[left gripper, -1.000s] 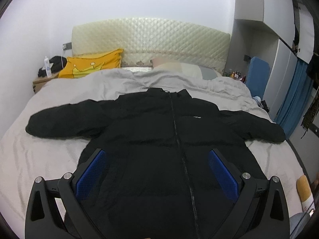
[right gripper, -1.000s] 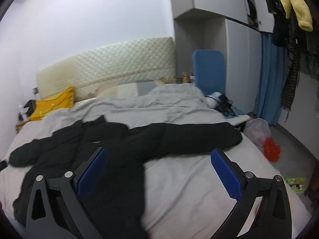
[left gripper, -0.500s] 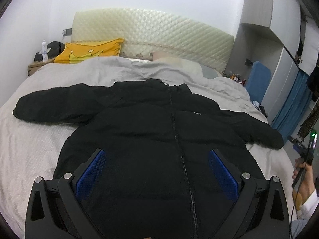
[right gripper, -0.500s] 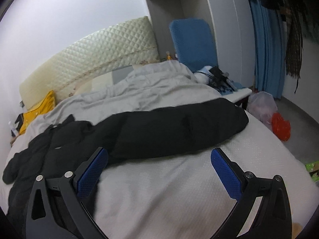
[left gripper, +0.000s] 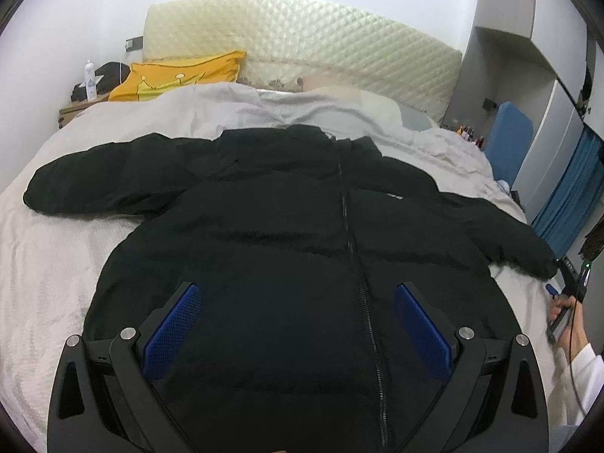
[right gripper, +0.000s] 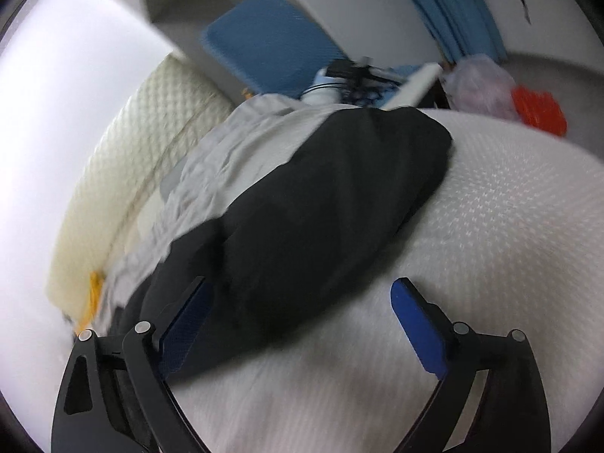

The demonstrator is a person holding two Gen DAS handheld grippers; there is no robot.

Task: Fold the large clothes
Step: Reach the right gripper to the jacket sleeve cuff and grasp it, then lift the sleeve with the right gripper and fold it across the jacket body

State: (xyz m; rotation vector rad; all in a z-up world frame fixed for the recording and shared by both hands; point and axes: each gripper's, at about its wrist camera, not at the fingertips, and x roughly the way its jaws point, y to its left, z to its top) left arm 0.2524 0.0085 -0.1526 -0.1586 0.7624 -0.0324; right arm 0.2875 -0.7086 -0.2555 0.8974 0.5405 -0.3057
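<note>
A black puffer jacket lies flat on the bed, front up, zipper closed, both sleeves spread outward. My left gripper hovers over the jacket's lower body with its blue pads wide apart, gripping nothing. In the rolled, blurred right wrist view the jacket's right sleeve lies across the white bed cover. My right gripper is low over that sleeve; its jaws are beginning to close, with the sleeve's lower edge between them but not pressed. In the left wrist view, a hand holds that right gripper near the sleeve cuff.
A cream padded headboard, a yellow pillow and a rumpled grey duvet fill the far end of the bed. A nightstand with a bottle stands far left. Right of the bed: blue chair, blue curtain, red bag.
My right gripper swept down toward the right sleeve and rolled strongly, tilting its view. My left gripper sank a little lower over the jacket body. The hand with the right gripper came into the left view.
</note>
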